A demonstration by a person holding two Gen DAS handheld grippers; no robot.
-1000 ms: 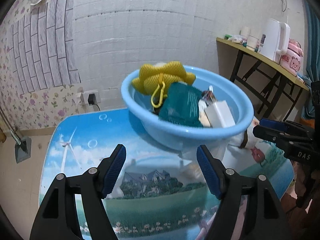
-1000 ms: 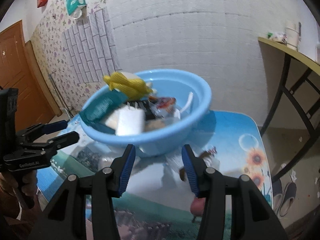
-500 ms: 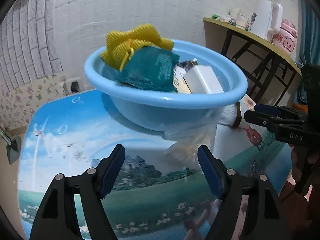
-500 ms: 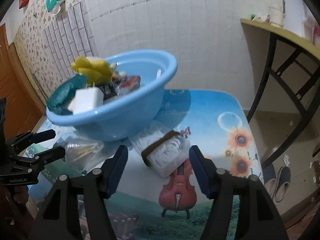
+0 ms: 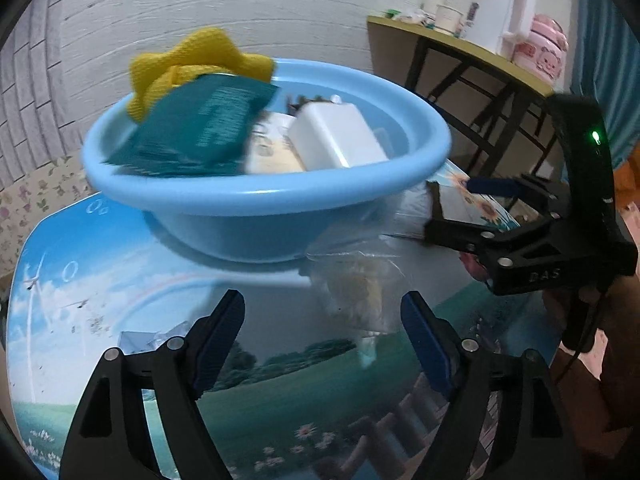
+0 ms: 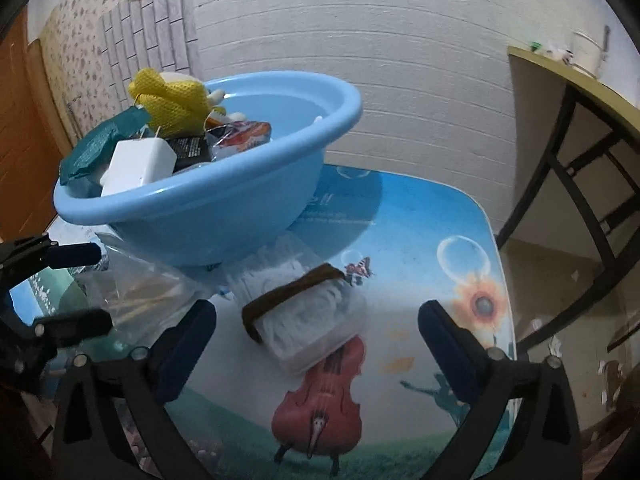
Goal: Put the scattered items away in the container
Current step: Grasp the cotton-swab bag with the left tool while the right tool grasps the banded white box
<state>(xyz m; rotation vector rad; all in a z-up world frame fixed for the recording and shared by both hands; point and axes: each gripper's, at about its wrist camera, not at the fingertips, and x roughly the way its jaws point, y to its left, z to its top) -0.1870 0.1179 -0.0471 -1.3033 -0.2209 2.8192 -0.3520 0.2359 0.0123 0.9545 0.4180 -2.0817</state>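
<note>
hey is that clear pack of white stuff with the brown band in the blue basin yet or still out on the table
Still out. The banded pack lies on the table in front of the blue basin, between the open right gripper's fingers, which are not touching it.

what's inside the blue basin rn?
The blue basin holds a yellow mesh sponge, teal packet, white box, black packet and red-orange wrapper. Anything beneath that pile is covered.
</note>
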